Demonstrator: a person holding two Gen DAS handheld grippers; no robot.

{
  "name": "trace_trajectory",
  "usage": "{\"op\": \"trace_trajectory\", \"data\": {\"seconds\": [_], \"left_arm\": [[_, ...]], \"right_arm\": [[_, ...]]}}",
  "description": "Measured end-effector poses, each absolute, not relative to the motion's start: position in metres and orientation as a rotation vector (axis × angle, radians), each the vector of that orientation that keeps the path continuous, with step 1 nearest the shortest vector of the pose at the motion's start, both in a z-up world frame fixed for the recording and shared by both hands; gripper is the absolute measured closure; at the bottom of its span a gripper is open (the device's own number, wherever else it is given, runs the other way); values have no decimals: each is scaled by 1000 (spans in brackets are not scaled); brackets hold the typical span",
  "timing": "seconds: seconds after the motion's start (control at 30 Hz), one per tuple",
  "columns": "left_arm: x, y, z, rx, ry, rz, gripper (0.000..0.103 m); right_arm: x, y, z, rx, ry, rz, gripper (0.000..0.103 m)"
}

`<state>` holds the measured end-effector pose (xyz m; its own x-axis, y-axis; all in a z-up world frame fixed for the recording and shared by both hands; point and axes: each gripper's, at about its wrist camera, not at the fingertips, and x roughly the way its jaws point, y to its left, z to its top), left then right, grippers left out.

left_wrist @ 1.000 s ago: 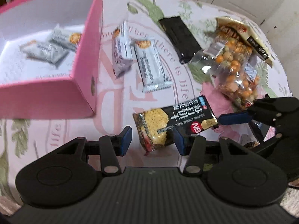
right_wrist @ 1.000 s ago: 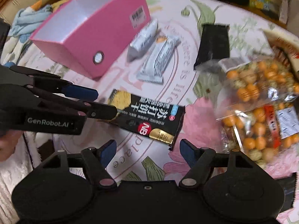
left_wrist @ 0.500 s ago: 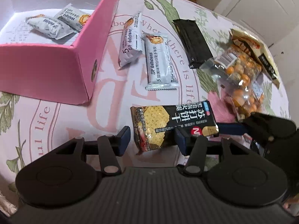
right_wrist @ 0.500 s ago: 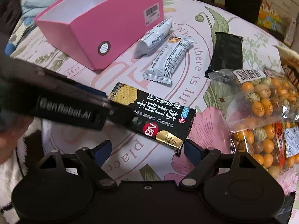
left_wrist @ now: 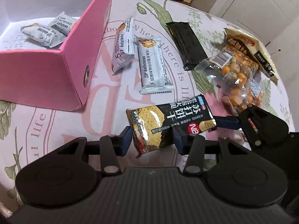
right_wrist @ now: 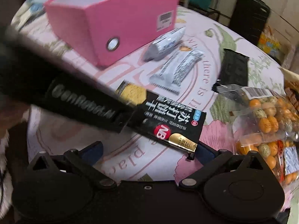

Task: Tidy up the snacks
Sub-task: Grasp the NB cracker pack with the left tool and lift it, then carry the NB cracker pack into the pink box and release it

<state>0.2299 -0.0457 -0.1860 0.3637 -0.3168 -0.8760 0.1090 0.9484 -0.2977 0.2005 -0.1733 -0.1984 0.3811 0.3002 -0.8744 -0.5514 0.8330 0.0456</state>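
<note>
A black cracker pack (left_wrist: 168,123) with a yellow cracker picture sits between the blue pads of my left gripper (left_wrist: 152,140), whose jaws are closing and pressing its sides. In the right wrist view the pack (right_wrist: 168,119) hangs tilted off the tablecloth, its gold-labelled end above my right gripper (right_wrist: 149,150). The right jaws are opening wide and touch nothing. The pink box (left_wrist: 74,56) stands at the left with two silver bars (left_wrist: 43,33) inside.
Two more silver bars (left_wrist: 123,44) (left_wrist: 155,67) lie beside the box. A black wrapper (left_wrist: 185,44), a clear bag of orange nuts (left_wrist: 237,74) and a tan snack bag (left_wrist: 250,50) lie to the right on the floral tablecloth (left_wrist: 46,121).
The right jaws have spread much wider and their fingers have come off the pack's end. The pack has lifted and tilted in the left gripper, which has rolled slightly.
</note>
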Motion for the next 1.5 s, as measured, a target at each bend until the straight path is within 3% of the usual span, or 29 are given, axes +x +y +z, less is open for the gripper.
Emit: {"op": "trace_trajectory", "data": {"seconds": [0.8, 1.5], "left_arm": [[186, -16, -135, -221, 1161, -320, 53], [153, 23, -53, -115, 1102, -350, 53]], "right_arm": [[155, -162, -140, -73, 1031, 507, 6], [130, -122, -61, -80, 961, 524, 6]]}}
